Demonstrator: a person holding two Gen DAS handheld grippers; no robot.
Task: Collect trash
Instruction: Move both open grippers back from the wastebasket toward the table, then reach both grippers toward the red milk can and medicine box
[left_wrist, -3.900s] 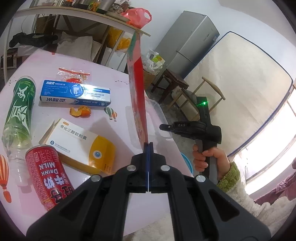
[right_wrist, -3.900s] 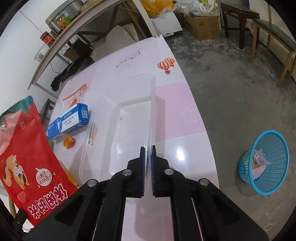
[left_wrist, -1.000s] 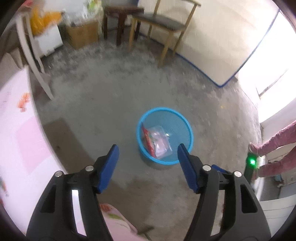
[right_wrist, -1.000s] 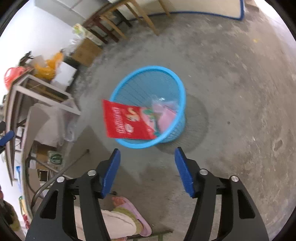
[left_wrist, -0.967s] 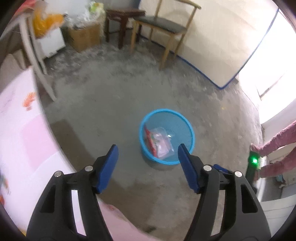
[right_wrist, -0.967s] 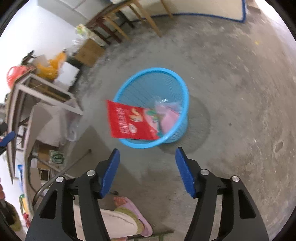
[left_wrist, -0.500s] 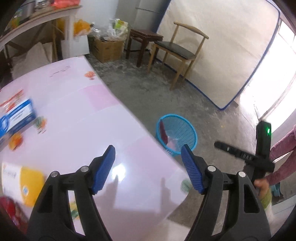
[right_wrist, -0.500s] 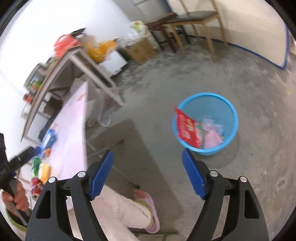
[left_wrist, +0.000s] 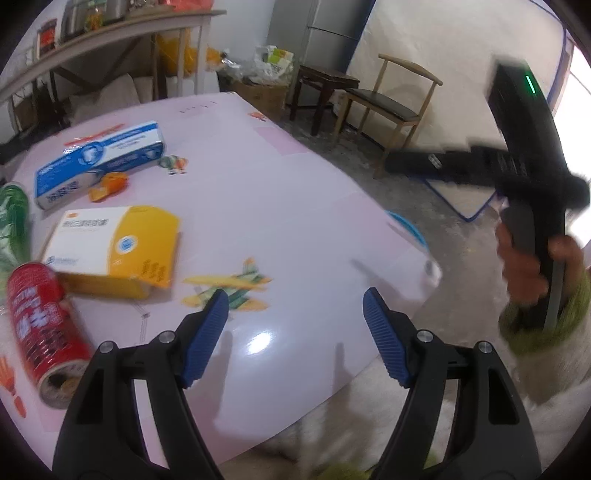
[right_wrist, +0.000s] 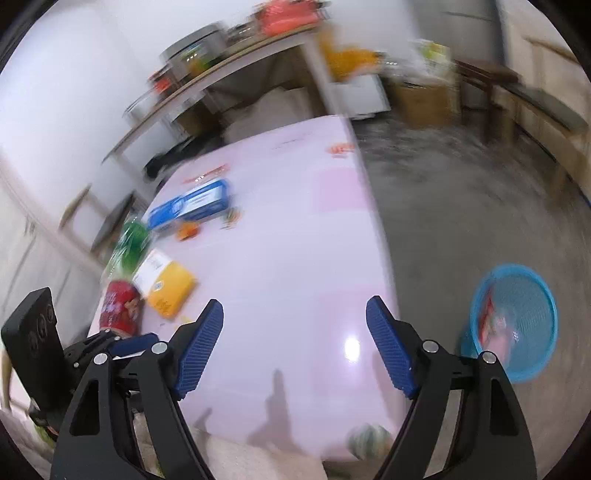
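My left gripper (left_wrist: 295, 314) is open and empty above the near edge of the pink table (left_wrist: 280, 206). My right gripper (right_wrist: 295, 325) is open and empty, also over the table (right_wrist: 295, 236). On the table lie a red milk can (left_wrist: 40, 325), a yellow and white box (left_wrist: 118, 247), a blue toothpaste box (left_wrist: 99, 162), an orange peel (left_wrist: 109, 186) and a green bottle (left_wrist: 13, 221). The blue trash basket (right_wrist: 517, 317) stands on the floor to the right with the red bag (right_wrist: 485, 321) inside it.
A wooden chair (left_wrist: 395, 110) and a dark stool (left_wrist: 325, 92) stand beyond the table. A shelf table (left_wrist: 110, 40) with jars is at the back. The right gripper's body (left_wrist: 532, 177) shows held in a hand at the right.
Both grippers have swung from the floor basket back over the table. The red bag and clear packaging they held earlier now lie in the basket. Both stay open.
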